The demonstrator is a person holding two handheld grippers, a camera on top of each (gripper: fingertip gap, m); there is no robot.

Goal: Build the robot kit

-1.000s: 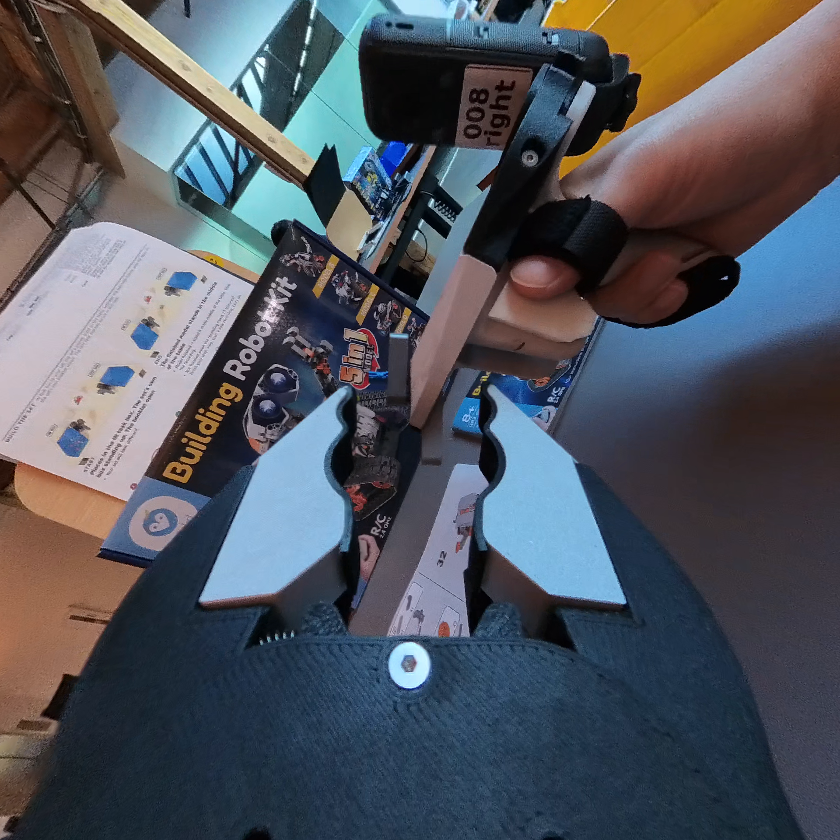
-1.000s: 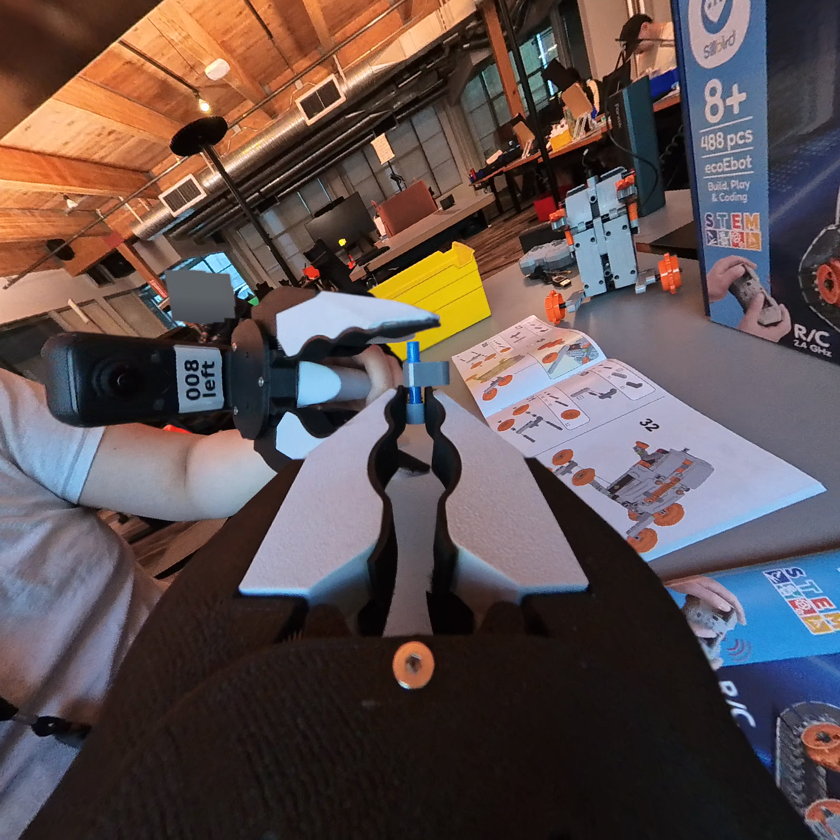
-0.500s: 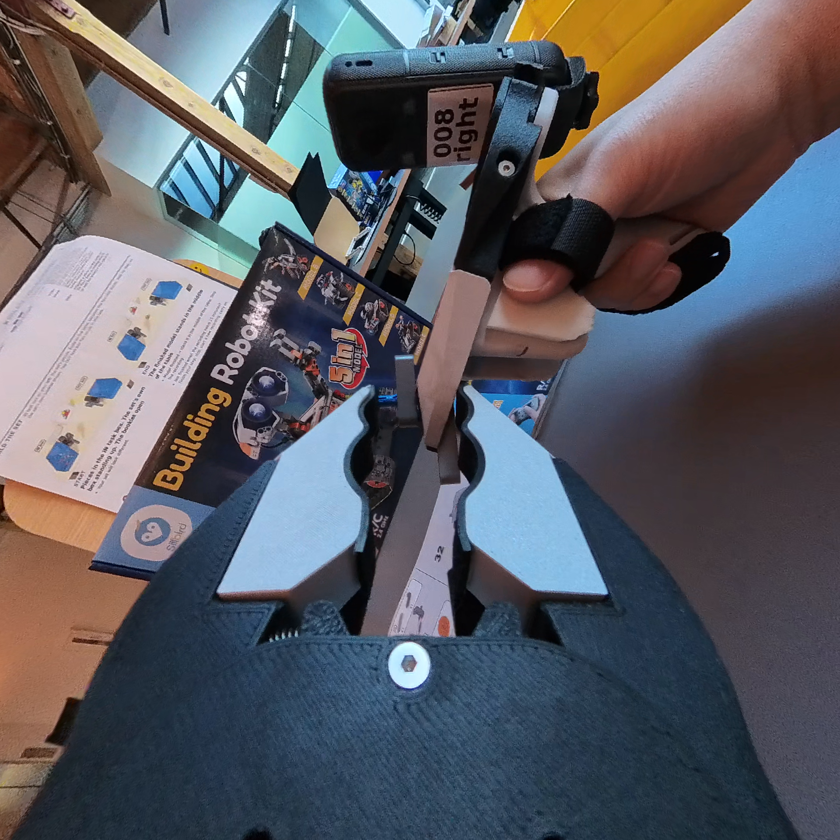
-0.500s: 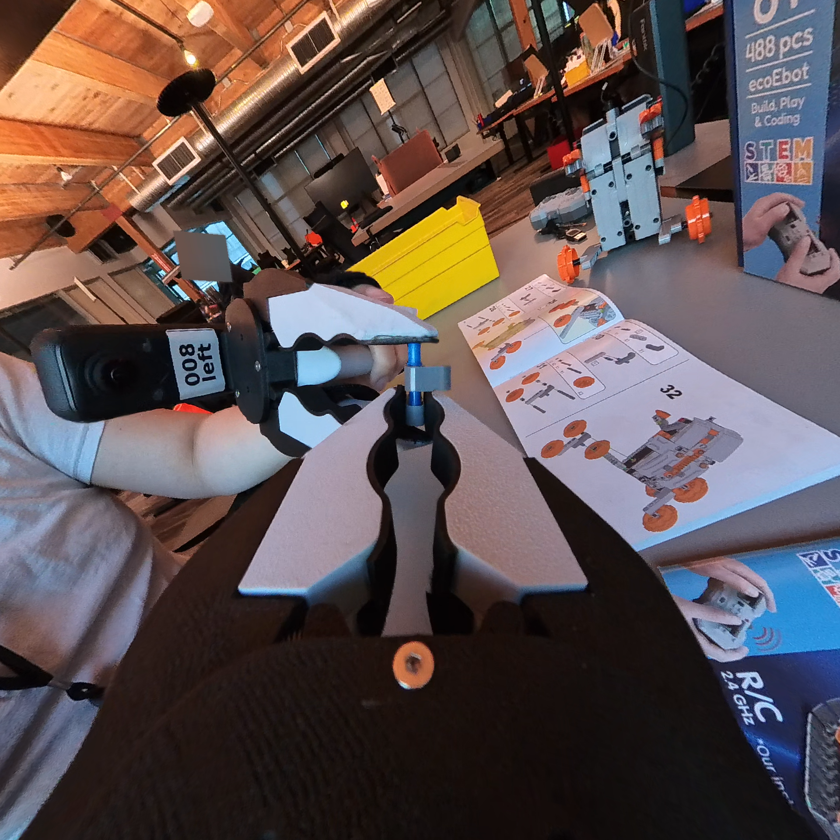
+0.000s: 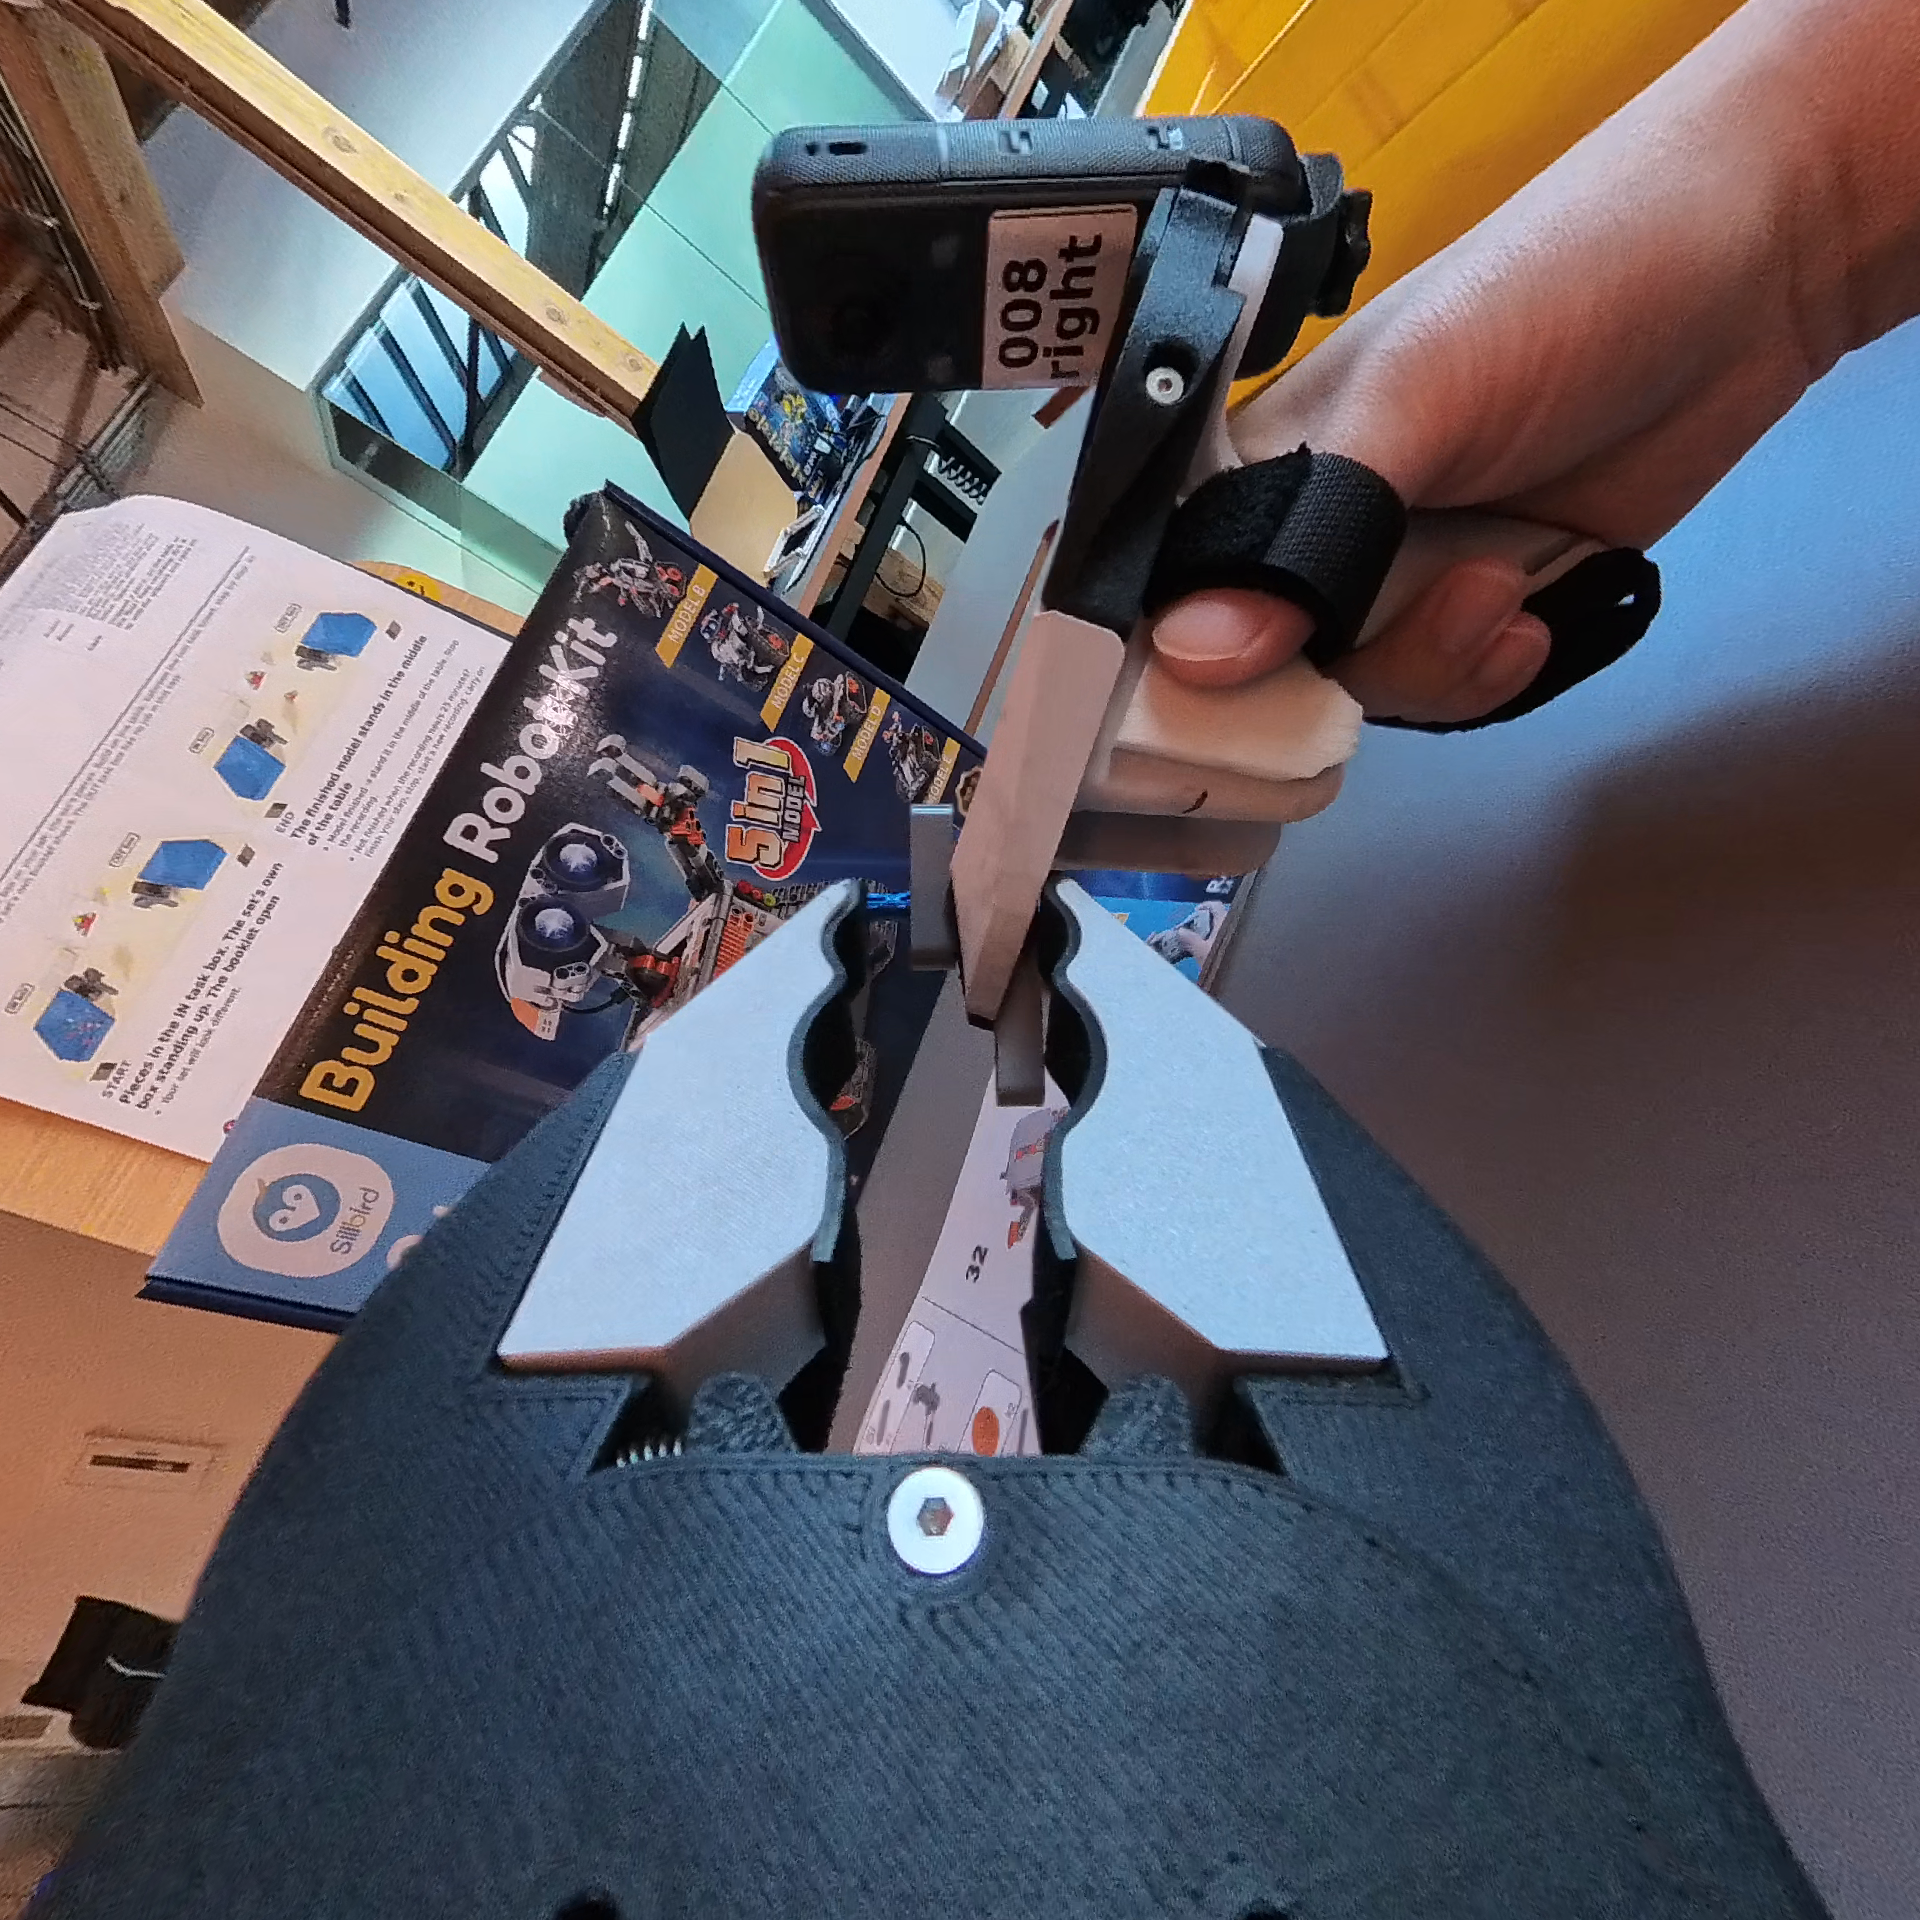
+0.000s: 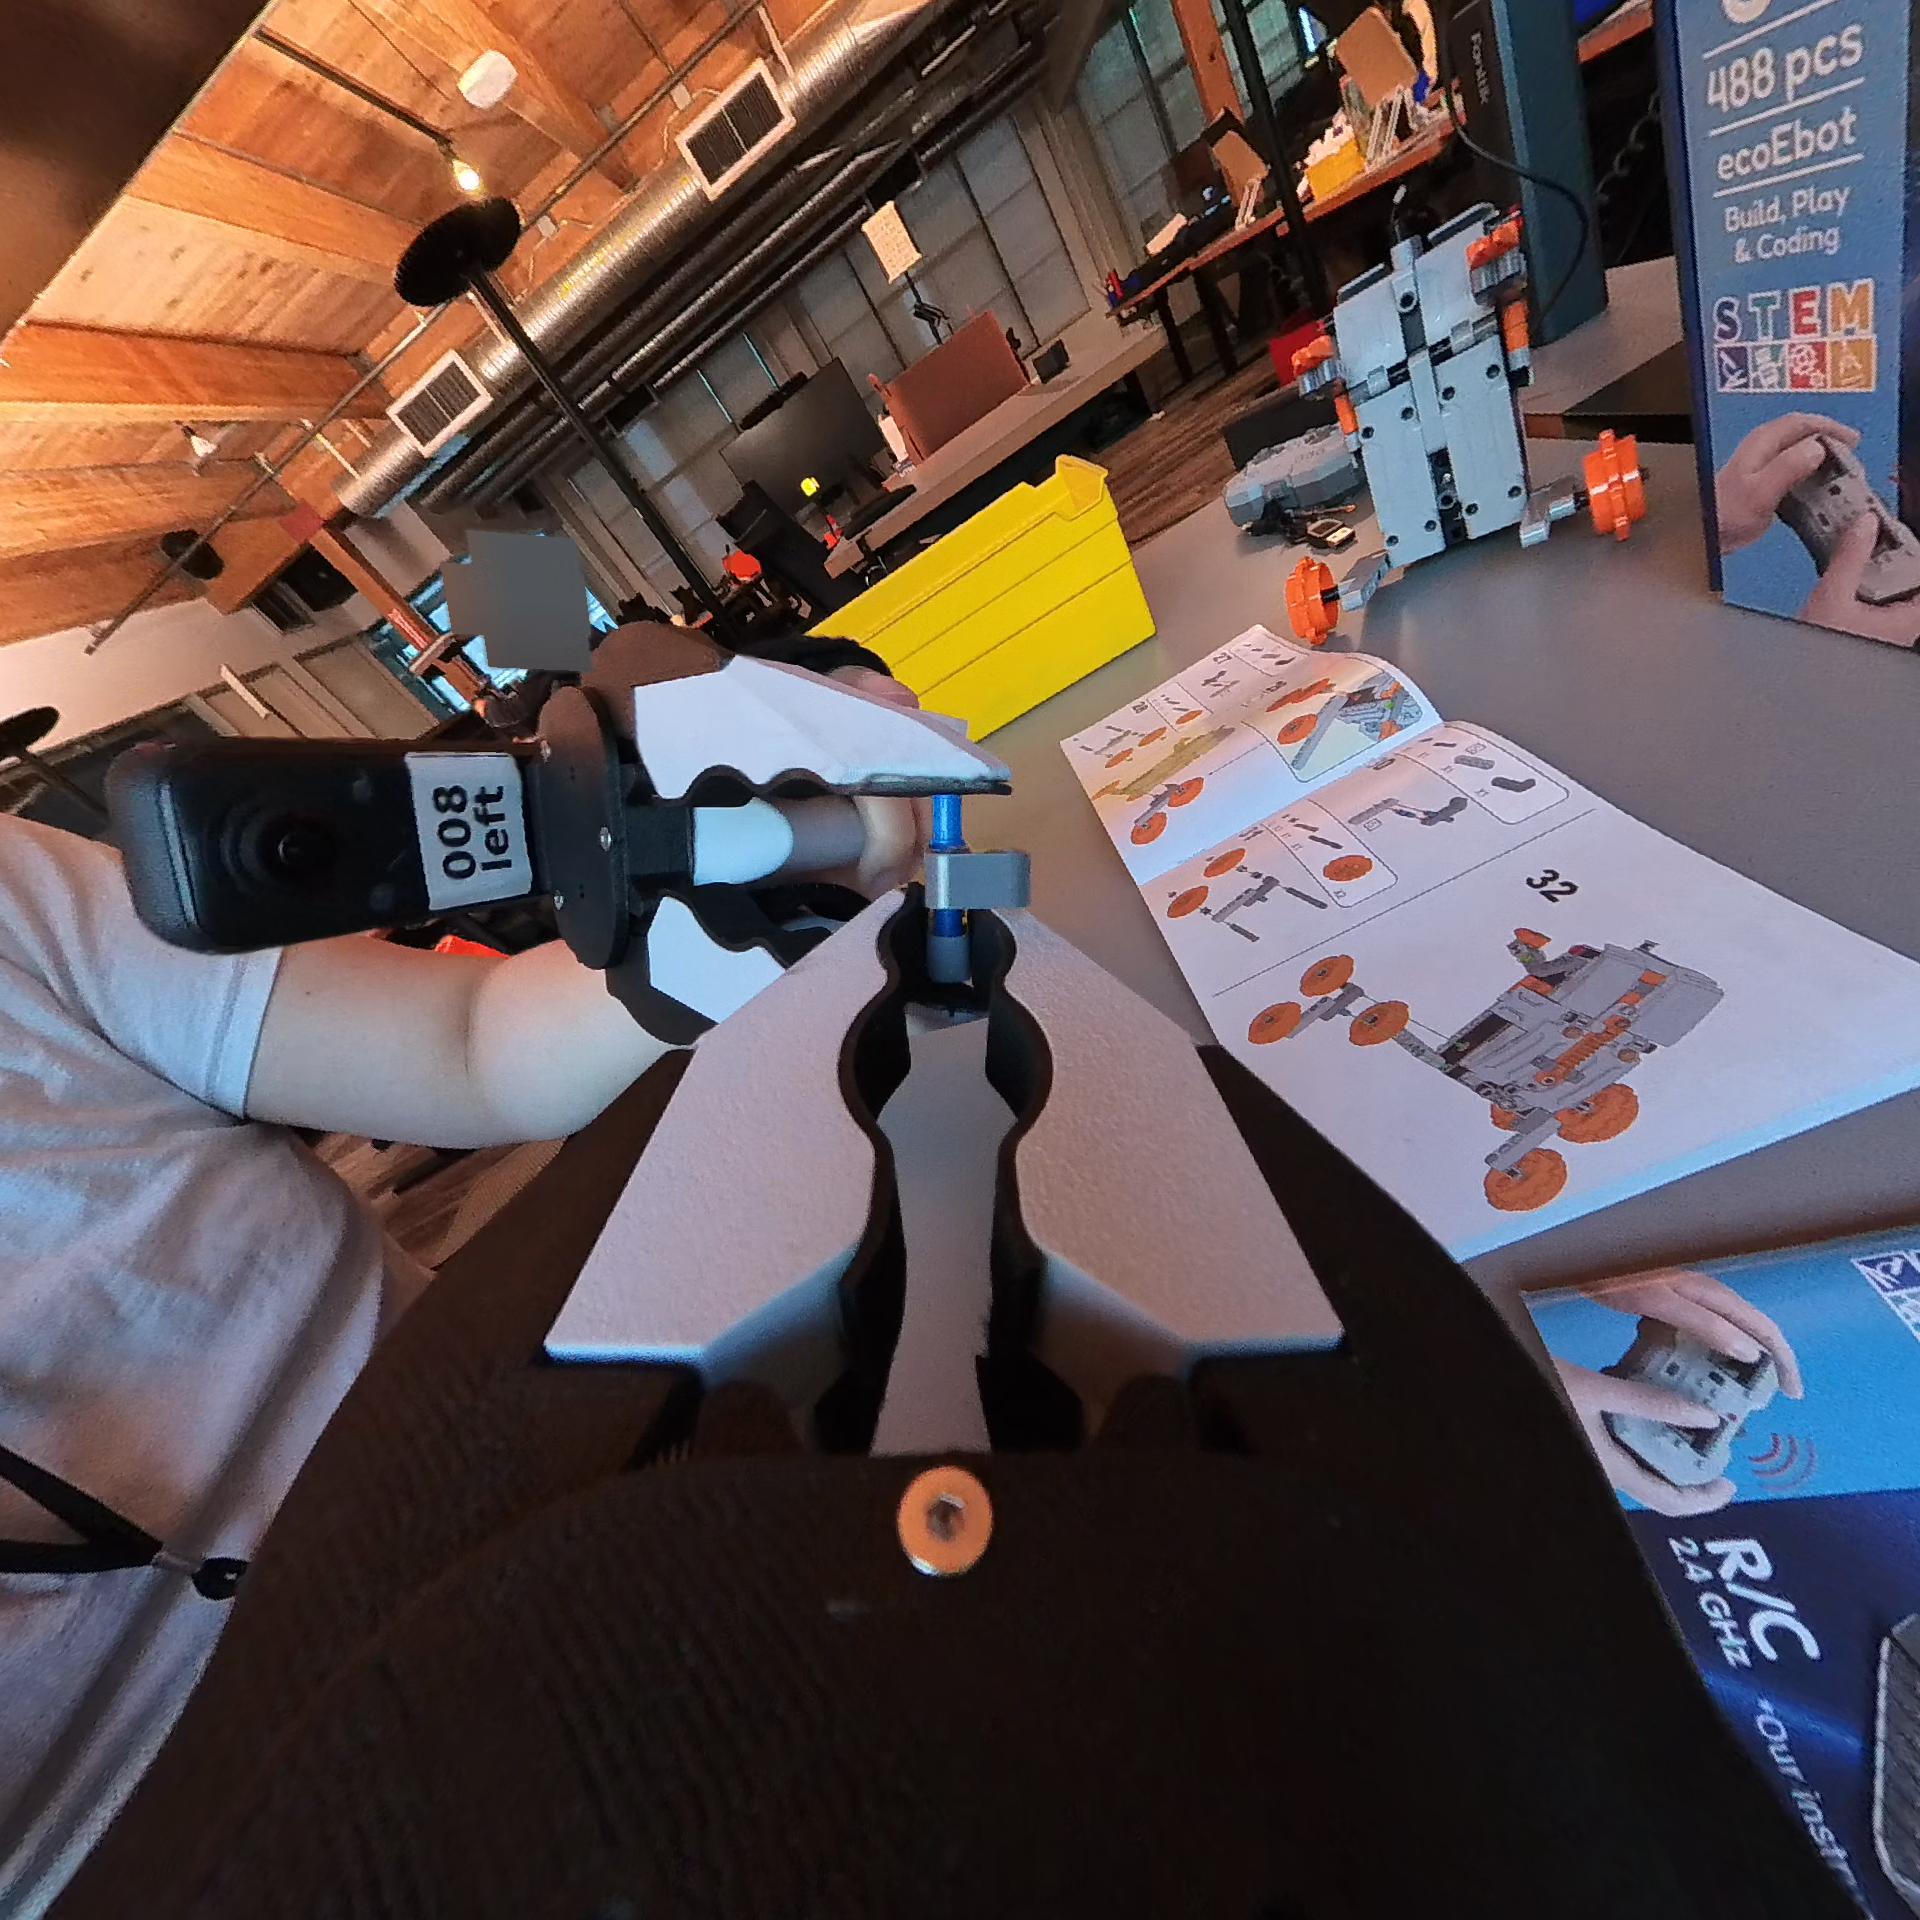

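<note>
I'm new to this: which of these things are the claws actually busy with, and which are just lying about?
In hand:
- right claw, shut on a small blue pin with grey block
- left claw, open around that piece

Lying about:
- open booklet
- yellow bin
- grey and orange model
- kit box
- printed sheet

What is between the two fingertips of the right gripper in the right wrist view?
A small toy piece, a blue plastic pin through a grey connector, sits clamped between the right gripper tips. The left gripper's upper finger touches the pin's top.
</note>
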